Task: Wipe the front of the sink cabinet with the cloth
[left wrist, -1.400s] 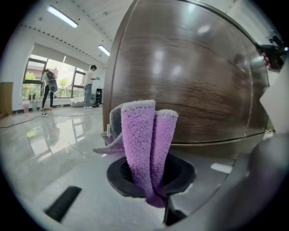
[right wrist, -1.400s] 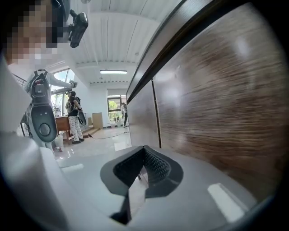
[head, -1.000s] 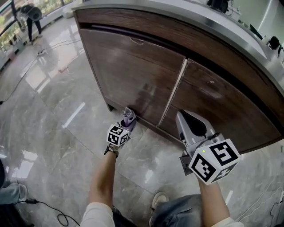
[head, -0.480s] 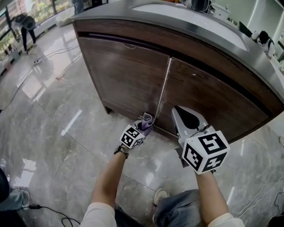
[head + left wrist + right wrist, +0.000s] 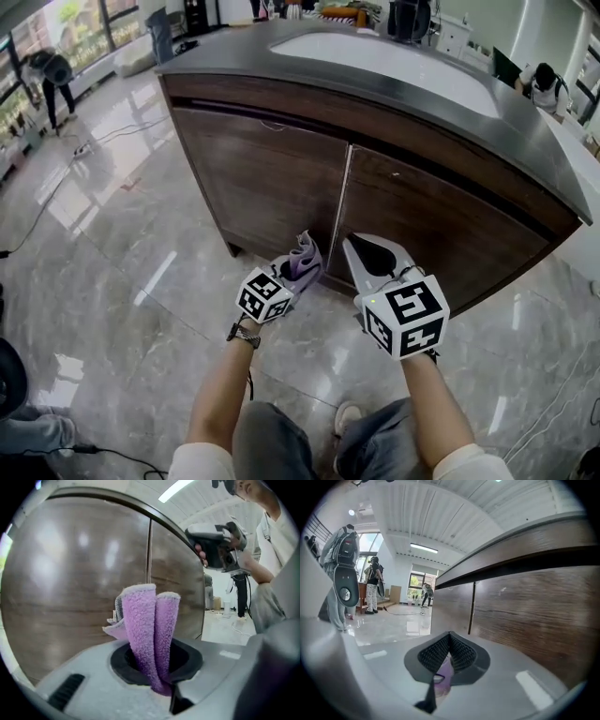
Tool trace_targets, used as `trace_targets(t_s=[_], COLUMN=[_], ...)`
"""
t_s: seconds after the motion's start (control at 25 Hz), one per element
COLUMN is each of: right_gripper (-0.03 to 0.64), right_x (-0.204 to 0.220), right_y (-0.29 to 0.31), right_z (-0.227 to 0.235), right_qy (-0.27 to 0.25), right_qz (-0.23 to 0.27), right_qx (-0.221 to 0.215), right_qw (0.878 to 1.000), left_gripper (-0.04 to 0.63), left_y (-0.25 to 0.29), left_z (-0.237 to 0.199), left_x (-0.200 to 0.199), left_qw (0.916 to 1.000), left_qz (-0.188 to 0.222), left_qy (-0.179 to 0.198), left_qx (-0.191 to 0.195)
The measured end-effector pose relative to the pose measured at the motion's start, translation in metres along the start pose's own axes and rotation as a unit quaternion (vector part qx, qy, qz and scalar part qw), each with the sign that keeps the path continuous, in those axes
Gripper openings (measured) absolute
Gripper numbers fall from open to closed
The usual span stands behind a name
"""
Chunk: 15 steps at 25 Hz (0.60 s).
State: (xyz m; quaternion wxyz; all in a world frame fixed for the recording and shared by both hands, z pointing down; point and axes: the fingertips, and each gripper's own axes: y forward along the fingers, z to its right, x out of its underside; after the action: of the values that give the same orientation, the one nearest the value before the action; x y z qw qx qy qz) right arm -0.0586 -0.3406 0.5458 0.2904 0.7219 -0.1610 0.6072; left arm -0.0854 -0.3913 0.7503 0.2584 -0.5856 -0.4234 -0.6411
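Note:
A purple cloth (image 5: 303, 258) sticks out of my left gripper (image 5: 292, 264), which is shut on it low against the dark wood cabinet front (image 5: 272, 178), by the seam between the two doors (image 5: 337, 217). In the left gripper view the folded cloth (image 5: 147, 630) stands up between the jaws, close to the left door (image 5: 75, 573). My right gripper (image 5: 367, 253) is held beside it, before the right door (image 5: 441, 234). Its ribbed pads (image 5: 459, 653) meet with nothing held.
A grey countertop with a sink (image 5: 394, 56) tops the cabinet. Polished marble floor (image 5: 112, 234) spreads to the left, with a cable (image 5: 37, 202) on it. People stand far off at the window (image 5: 42, 66). My shoe (image 5: 349, 412) is below the grippers.
My left gripper has carried the cloth rightward along the cabinet base to the door seam. My right gripper has drawn in closer to it.

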Motion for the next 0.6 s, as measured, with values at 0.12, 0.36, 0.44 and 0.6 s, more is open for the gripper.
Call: trace_targets(t_s=[0.12, 0.36, 0.44, 0.6], right_gripper=[0.006, 0.006, 0.006, 0.005], right_x=[0.0, -0.008, -0.018, -0.039], right_y=[0.002, 0.011, 0.014, 0.017], right_z=[0.003, -0.006, -0.01, -0.016], right_qy=[0.015, 0.02, 0.026, 0.029], right_qz=[0.0, 0.007, 0.018, 0.038], right_qx=[-0.006, -0.047, -0.054, -0.064], right_qw=[1.0, 0.999, 0.998, 0.997], left_gripper=[0.054, 0.052, 0.052, 0.052], left_y=[-0.037, -0.111, -0.134, -0.17], left_z=[-0.007, -0.015, -0.015, -0.013], left_x=[-0.032, -0.11, -0.13, -0.157], left_qw=[0.9984, 0.9884, 0.9841, 0.9761], left_qz=[0.009, 0.057, 0.062, 0.062], left_qy=[0.012, 0.017, 0.032, 0.05], left_qx=[-0.054, -0.14, -0.164, -0.202])
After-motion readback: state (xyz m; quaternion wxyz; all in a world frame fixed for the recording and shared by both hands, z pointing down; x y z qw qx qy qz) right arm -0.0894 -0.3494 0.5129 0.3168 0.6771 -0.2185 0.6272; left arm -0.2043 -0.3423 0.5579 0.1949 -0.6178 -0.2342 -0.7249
